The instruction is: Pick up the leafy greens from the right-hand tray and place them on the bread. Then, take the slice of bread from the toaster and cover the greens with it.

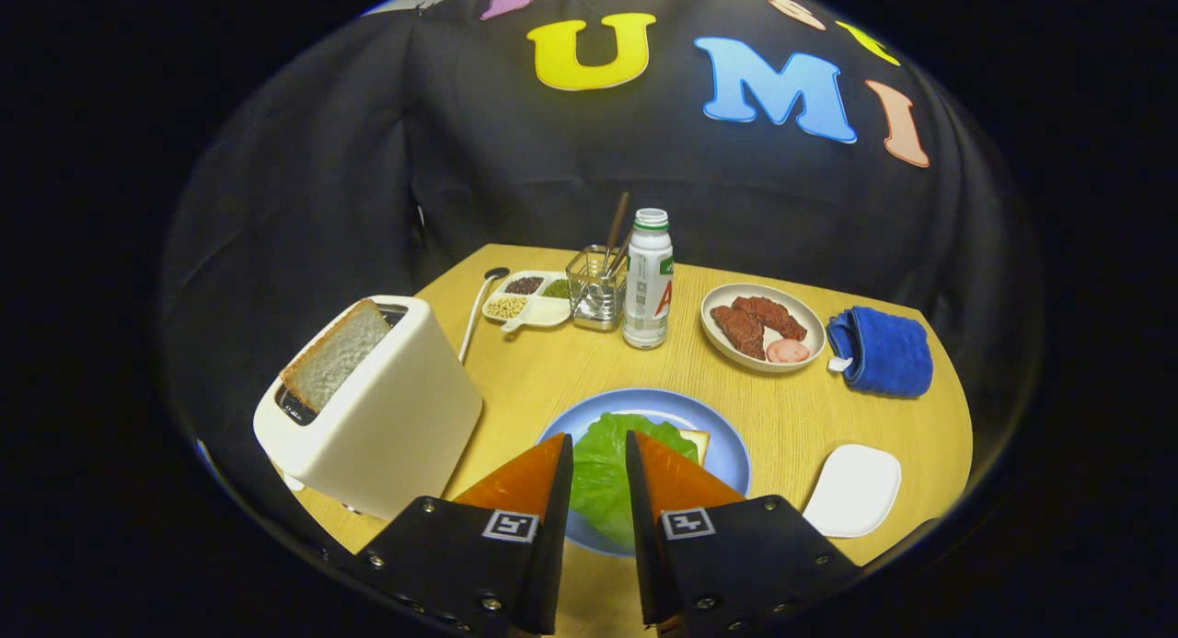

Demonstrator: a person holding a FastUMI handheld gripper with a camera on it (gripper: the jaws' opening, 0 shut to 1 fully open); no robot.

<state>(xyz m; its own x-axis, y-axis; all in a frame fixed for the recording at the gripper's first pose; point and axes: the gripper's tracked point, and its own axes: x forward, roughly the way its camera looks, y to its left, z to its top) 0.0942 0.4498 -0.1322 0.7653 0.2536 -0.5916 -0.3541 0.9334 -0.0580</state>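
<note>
Table: wooden, mid-frame.
Greens: on bread, blue plate, lower centre.
Toaster: left, holding a slice.
Gripper: slightly open, gripping nothing.

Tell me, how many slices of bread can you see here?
2. One slice of bread sticks up from the white toaster. The other bread slice lies on the blue plate, mostly under the leafy greens, between the open gripper fingers.

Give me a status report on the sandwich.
Claw open, above the greens. Greens lie on bread on the plate. Second slice sits in toaster. Nothing blocking.
</note>
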